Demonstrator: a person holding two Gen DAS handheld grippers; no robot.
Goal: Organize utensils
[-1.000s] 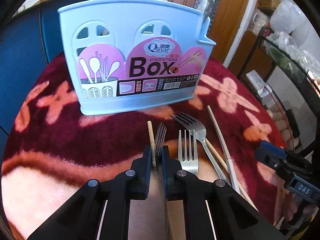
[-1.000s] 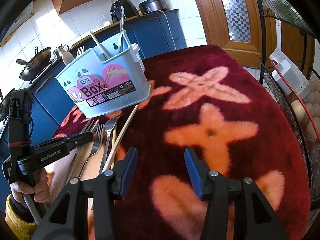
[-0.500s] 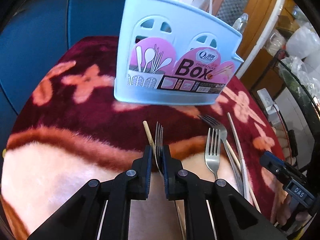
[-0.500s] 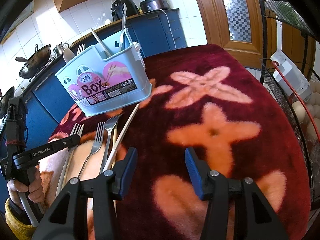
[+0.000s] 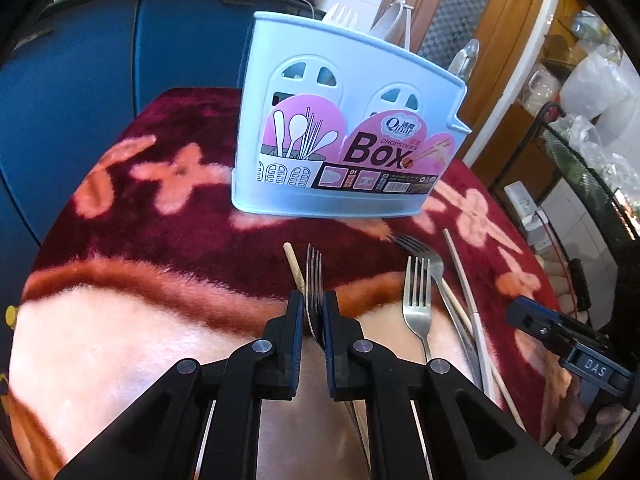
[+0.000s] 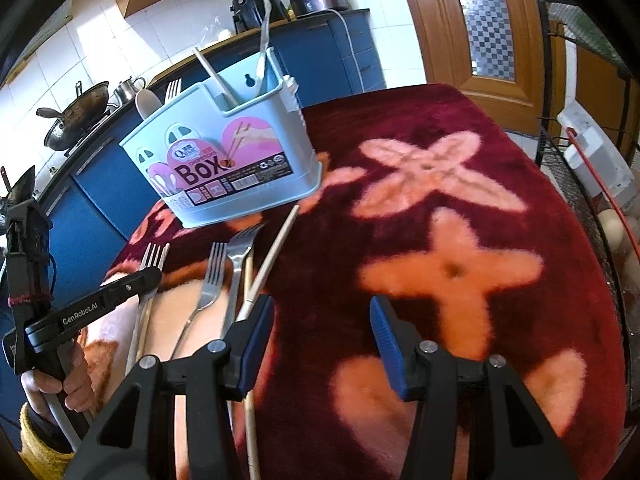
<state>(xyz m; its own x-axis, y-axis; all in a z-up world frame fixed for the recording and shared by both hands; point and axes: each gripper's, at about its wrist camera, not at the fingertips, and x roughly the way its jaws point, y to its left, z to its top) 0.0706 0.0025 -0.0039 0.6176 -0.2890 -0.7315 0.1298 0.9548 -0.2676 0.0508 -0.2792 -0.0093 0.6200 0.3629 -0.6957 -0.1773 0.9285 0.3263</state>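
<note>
Your left tool [image 5: 313, 312] is clamped nearly shut on a fork [image 5: 314, 276], gripped edge-on at the neck, tines sticking out past the tips toward the blue utensil box [image 5: 344, 128]; whether it's clear of the blanket I can't tell. A wooden chopstick [image 5: 294, 266] sits right beside the left pad; can't tell if it's pinched too. The box stands ahead of that tool and a bit to its right, opening facing up, forks and a spoon already standing in it. The fork's long axis runs along the tool's pointing line, low and slanted, so my read is the coming move hinges on tipping that axis upright over the rim before dropping it in. Left hand is the nearer one to the box and already loaded. Your right tool [image 6: 322, 332] is about half open, holding nothing, hovering above the red flowered blanket [image 6: 460, 200] that covers the worktop. Remaining pile lies between the two tools: two forks [image 6: 210, 280] and two more chopsticks [image 6: 276, 252], all pointing roughly toward the box, nearer the right tool's left finger.
</note>
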